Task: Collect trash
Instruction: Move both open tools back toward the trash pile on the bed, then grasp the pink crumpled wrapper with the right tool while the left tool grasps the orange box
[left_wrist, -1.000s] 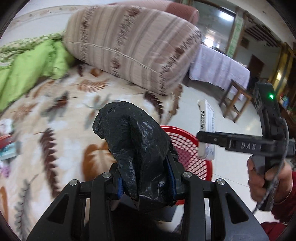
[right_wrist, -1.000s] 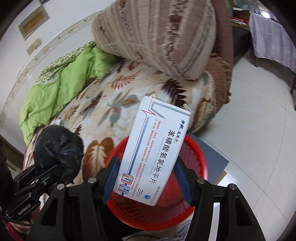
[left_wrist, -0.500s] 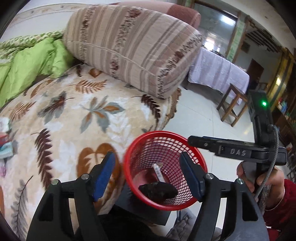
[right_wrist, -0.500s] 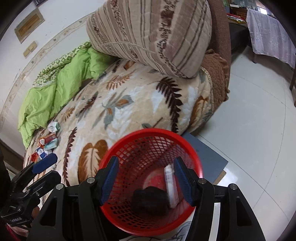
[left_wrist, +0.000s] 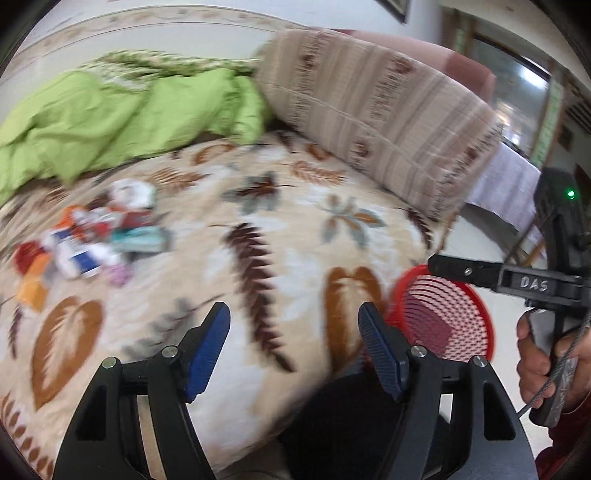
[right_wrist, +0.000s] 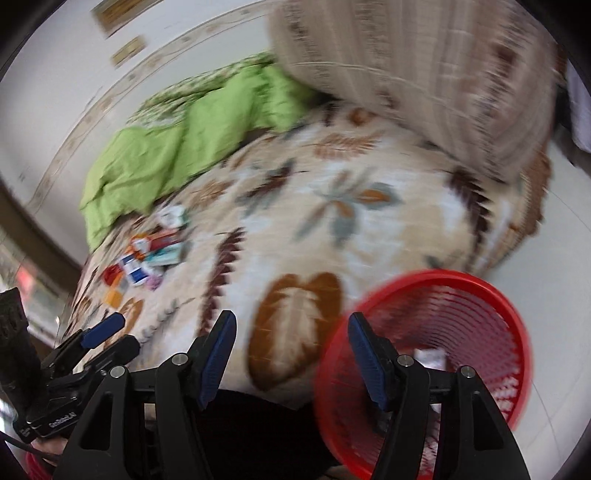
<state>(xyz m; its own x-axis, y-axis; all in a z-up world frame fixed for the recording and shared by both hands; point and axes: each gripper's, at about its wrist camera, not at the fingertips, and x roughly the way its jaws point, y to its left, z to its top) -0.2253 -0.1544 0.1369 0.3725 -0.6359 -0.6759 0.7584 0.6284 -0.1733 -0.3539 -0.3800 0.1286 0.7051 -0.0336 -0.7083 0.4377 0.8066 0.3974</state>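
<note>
next target: the trash pile (left_wrist: 92, 240) lies on the leaf-print blanket (left_wrist: 280, 236), up and to the left of both grippers, well apart from them
nearer hand: the left gripper (left_wrist: 293, 323) sits on the pile's side, so i'd judge it has the shorter reach; the right gripper (right_wrist: 291, 334) hangs by the red basket (right_wrist: 480, 291)
lie of the pile: in the right wrist view it runs as a loose strip slanting from lower left to upper right, below the green quilt (right_wrist: 177, 144)
look of the trash: small boxes and wrappers, red, orange, blue-and-white, teal, one pinkish scrap; blurred, so single pieces are hard to pick out, and i can't tell which overlap
left gripper state: released, blue pads spread, only blanket between them
right gripper state: released too, nothing between its pads
basket: at the bed's edge on the right, something pale inside, too smeared to name
risk: light, flat packets on soft fleece may slide or fold under a pinch
</note>
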